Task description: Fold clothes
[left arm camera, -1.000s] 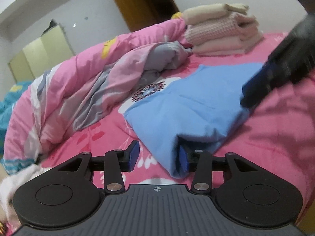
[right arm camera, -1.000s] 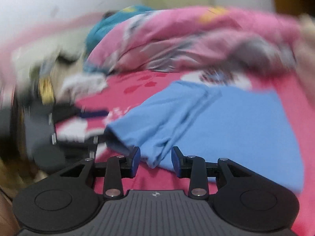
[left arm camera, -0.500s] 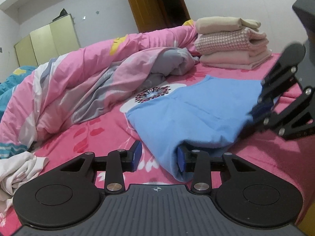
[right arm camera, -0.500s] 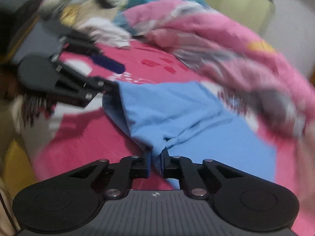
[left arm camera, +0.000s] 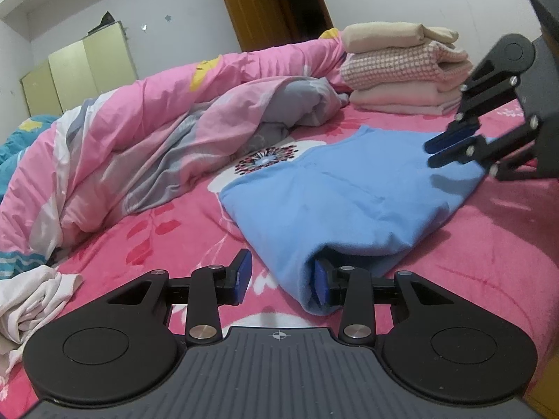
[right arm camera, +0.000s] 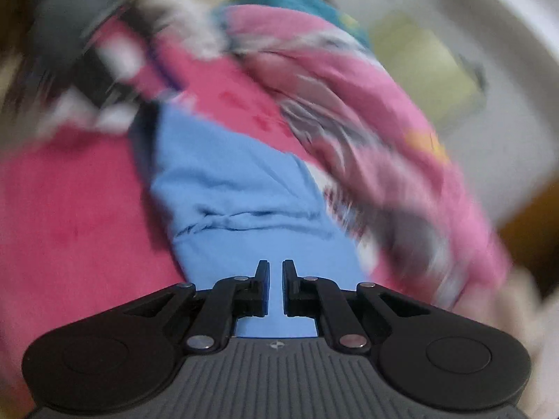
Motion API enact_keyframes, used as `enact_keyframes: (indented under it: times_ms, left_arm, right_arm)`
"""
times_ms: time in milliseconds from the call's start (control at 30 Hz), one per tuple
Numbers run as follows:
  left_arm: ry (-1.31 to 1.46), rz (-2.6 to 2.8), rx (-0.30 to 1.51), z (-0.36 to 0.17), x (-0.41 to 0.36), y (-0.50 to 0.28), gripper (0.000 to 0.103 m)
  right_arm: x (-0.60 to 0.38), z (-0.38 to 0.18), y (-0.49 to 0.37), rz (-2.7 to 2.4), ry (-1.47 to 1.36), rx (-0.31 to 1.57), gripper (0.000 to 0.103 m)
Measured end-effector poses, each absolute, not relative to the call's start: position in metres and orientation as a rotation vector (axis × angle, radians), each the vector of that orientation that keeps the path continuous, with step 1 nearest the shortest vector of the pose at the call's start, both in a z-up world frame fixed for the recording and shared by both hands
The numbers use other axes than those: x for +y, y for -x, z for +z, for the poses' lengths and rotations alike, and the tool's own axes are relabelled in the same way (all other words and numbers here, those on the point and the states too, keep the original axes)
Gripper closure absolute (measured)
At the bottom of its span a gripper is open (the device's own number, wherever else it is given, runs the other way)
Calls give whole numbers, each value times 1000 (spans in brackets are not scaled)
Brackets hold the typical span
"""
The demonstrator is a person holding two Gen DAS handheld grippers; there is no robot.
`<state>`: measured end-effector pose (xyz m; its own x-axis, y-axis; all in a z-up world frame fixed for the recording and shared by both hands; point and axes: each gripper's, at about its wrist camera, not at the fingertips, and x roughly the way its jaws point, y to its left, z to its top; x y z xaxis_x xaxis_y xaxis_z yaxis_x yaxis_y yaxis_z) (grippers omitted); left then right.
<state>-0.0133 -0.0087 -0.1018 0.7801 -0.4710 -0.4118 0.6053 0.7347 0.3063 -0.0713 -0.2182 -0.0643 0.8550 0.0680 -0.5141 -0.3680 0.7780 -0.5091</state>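
Observation:
A light blue garment lies folded on the pink bed sheet. In the left wrist view my left gripper stands open at its near end; the cloth's tip lies against the right pad and covers part of it. My right gripper hovers just above the garment's far right end, its fingers almost together with nothing between them. The right wrist view is blurred: the right gripper shows a narrow slit, with the blue garment beneath it.
A rumpled pink and grey quilt runs along the far left of the bed. A stack of folded pink and beige clothes sits at the back right. A crumpled white garment lies at the near left. A wardrobe stands behind.
My right gripper has let go of the blue fold it pinched half a second ago and has risen toward the garment's far end. The left gripper has stayed open at the near end.

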Motion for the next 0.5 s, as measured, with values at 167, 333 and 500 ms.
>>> enact_keyframes:
  times_ms: [167, 333, 500]
  left_arm:
    - [-428, -596, 322, -102, -7, 12, 65]
    - [-417, -598, 318, -103, -6, 12, 65]
    - [-406, -599, 314, -104, -3, 11, 65]
  right_arm:
    - [-259, -50, 66, 325, -45, 658, 89]
    - [-287, -68, 55, 385, -631, 786, 69]
    - [-299, -106, 43, 332, -994, 864, 65]
